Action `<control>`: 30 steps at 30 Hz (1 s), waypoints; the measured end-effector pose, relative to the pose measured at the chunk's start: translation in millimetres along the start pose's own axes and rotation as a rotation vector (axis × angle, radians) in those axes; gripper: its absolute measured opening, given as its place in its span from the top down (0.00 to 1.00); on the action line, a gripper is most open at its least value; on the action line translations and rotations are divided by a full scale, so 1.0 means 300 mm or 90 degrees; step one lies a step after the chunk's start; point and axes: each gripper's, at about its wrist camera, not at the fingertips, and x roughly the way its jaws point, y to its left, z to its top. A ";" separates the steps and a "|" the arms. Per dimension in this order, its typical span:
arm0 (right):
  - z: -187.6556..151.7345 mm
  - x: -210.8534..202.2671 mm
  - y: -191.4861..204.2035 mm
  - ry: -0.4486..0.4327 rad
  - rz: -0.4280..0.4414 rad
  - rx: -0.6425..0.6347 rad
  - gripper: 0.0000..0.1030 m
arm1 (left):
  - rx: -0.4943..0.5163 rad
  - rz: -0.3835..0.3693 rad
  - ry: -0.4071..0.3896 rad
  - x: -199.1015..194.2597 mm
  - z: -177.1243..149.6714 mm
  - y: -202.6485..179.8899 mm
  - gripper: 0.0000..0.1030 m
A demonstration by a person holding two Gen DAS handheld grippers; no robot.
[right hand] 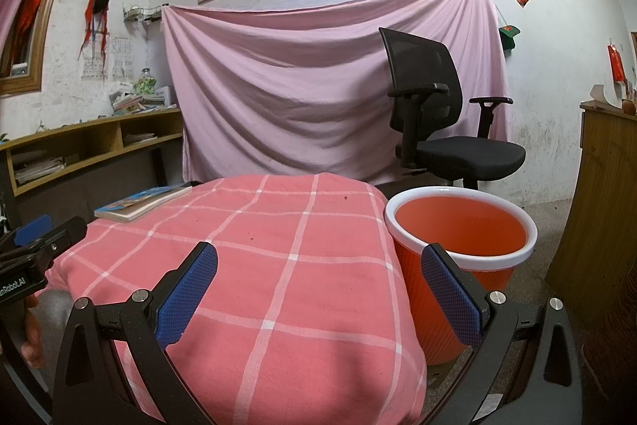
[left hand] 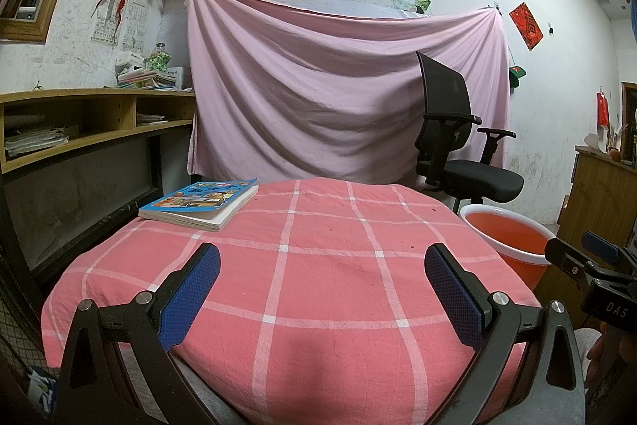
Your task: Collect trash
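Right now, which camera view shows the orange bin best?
The right wrist view: the orange bin shows its whole white rim, its inside and its ribbed side beside the checked cloth. The left wrist view shows only part of it at the right edge.

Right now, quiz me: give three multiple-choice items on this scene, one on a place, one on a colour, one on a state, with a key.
1. Where does the book lie?
A. on the far left corner of the checked cloth
B. inside the bin
C. on the office chair

2. What colour is the bin's rim?
A. black
B. white
C. blue

3. How do the left tongs and right tongs stand?
A. both shut on trash
B. only the left open
C. both open, holding nothing

Key: 1 A, the book rests on the cloth's far left corner. 2 B, a white band rings the orange bin. 3 C, the blue pads stand wide apart with nothing between.
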 end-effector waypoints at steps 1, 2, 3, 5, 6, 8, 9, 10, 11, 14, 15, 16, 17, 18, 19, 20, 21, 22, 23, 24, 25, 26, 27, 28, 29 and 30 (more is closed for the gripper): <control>0.000 0.000 0.000 0.000 0.000 0.000 0.00 | 0.000 -0.001 0.000 0.000 0.000 0.001 0.02; 0.001 0.000 0.000 0.000 0.000 0.000 0.00 | 0.000 -0.001 0.000 0.001 0.000 0.001 0.02; 0.001 0.000 0.000 0.000 0.000 0.000 0.00 | 0.000 -0.001 0.000 0.001 0.000 0.002 0.02; 0.002 0.000 -0.001 0.000 0.000 0.000 0.00 | 0.001 -0.001 0.000 0.001 0.001 0.003 0.02; 0.001 0.000 -0.001 0.000 0.000 0.000 0.00 | 0.001 -0.001 0.000 0.001 0.001 0.003 0.02; 0.000 0.000 -0.001 0.001 0.000 0.000 0.00 | 0.000 -0.001 0.000 0.001 0.001 0.003 0.02; 0.000 -0.001 -0.001 0.001 0.001 0.000 0.00 | 0.001 -0.001 0.000 0.001 0.001 0.003 0.02; 0.000 -0.001 -0.001 0.001 0.001 0.000 0.00 | 0.001 -0.001 0.000 0.001 0.001 0.002 0.02; 0.001 0.000 0.000 0.001 0.000 0.000 0.00 | 0.001 -0.001 0.000 0.001 0.001 0.003 0.02; 0.002 0.000 0.000 0.001 0.000 0.000 0.00 | 0.001 -0.001 0.001 0.001 0.001 0.003 0.02; 0.003 0.000 0.000 0.001 0.000 0.000 0.00 | 0.001 -0.001 0.001 0.001 0.001 0.003 0.02; 0.002 -0.002 0.000 0.001 0.000 0.000 0.00 | 0.001 -0.001 0.000 0.001 0.001 0.003 0.02; 0.003 -0.001 -0.001 0.001 0.001 0.000 0.00 | 0.001 -0.001 0.000 0.001 0.001 0.003 0.02; 0.003 -0.001 -0.001 0.001 0.001 0.000 0.00 | 0.000 -0.001 0.000 0.001 0.001 0.004 0.02; 0.003 -0.001 -0.001 0.002 0.001 0.000 0.00 | 0.000 -0.001 0.000 0.001 0.001 0.004 0.02; 0.004 0.000 -0.001 0.002 0.000 0.000 0.00 | 0.000 -0.001 0.000 0.002 0.001 0.004 0.02; 0.004 -0.001 -0.001 0.002 0.001 0.000 0.00 | 0.000 -0.001 0.000 0.002 0.001 0.004 0.02; 0.004 -0.002 -0.001 0.002 0.001 0.000 0.00 | 0.000 -0.001 0.000 0.002 0.001 0.005 0.02; 0.006 -0.001 -0.001 0.002 0.001 0.000 0.00 | 0.000 -0.001 0.000 0.002 0.001 0.005 0.02; 0.006 -0.001 -0.001 0.002 0.001 0.000 0.00 | 0.000 -0.001 0.000 0.002 0.001 0.005 0.02; 0.006 -0.002 -0.001 0.002 0.001 0.000 0.00 | 0.000 -0.001 0.001 0.003 0.001 0.006 0.02; 0.007 -0.001 -0.001 0.002 0.000 0.000 0.00 | 0.000 -0.001 0.001 0.002 0.001 0.007 0.02; 0.007 -0.001 -0.002 0.002 0.001 0.000 0.00 | 0.001 -0.001 0.001 0.002 0.001 0.007 0.02; 0.007 -0.001 -0.002 0.002 0.001 0.000 0.00 | 0.001 -0.002 0.000 0.002 0.001 0.007 0.02; 0.008 -0.001 -0.002 0.002 0.001 0.000 0.00 | 0.001 -0.002 0.000 0.002 0.002 0.008 0.02; 0.009 -0.001 -0.002 0.002 0.001 0.000 0.00 | 0.001 -0.002 0.000 0.003 0.002 0.007 0.02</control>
